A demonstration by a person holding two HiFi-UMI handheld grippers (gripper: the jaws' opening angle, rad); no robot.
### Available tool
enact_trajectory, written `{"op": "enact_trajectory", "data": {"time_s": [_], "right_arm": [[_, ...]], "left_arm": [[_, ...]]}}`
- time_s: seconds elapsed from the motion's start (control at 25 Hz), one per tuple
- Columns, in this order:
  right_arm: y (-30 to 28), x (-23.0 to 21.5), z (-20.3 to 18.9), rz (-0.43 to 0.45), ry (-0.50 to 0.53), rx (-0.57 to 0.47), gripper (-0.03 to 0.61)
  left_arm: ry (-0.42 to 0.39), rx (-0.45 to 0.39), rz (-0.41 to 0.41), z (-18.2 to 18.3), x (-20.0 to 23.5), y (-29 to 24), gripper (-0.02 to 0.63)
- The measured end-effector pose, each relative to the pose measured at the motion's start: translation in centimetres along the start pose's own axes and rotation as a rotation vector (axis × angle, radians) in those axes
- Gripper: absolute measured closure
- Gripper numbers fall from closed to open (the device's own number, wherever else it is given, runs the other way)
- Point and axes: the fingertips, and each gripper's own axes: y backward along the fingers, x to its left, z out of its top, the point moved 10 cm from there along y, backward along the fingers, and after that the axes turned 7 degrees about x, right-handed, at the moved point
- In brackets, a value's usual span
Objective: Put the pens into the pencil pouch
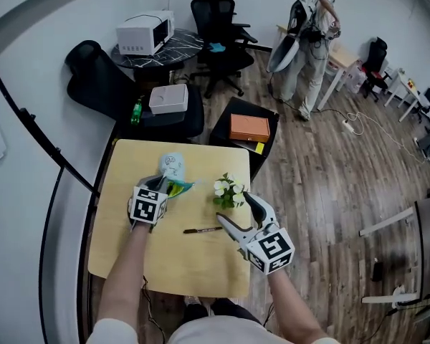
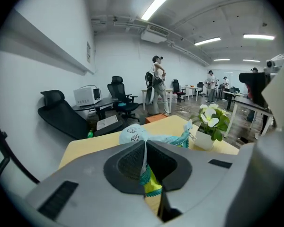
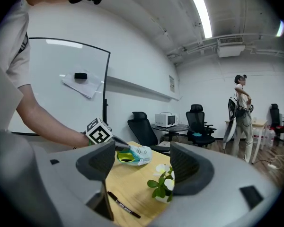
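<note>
While my left gripper (image 1: 165,186) clamps the pencil pouch (image 1: 173,168) rim mid-frame, my right gripper (image 1: 233,208) gapes empty; the pen (image 1: 203,229) lies outside.

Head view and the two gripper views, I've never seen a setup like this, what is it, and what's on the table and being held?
No robot here: a person holds two handheld claw tools. The head view looks down from a camera on the person's head; each gripper view comes from a camera riding on one claw, looking along its jaws. On the wooden table lie a black pen and a small pot of white flowers. The left claw is shut on the edge of a light blue pencil pouch. The right claw is open and empty.
</note>
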Motion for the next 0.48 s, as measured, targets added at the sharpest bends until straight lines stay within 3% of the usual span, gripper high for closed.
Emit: {"op": "enact_trajectory", "data": {"time_s": [0.48], "right_arm": [[-2.2, 3.7, -2.1, 0.159, 0.066, 0.072, 0.249]], "left_arm": [[0.089, -0.063, 0.097, -1.4, 0.1, 8.1, 0.595]]}}
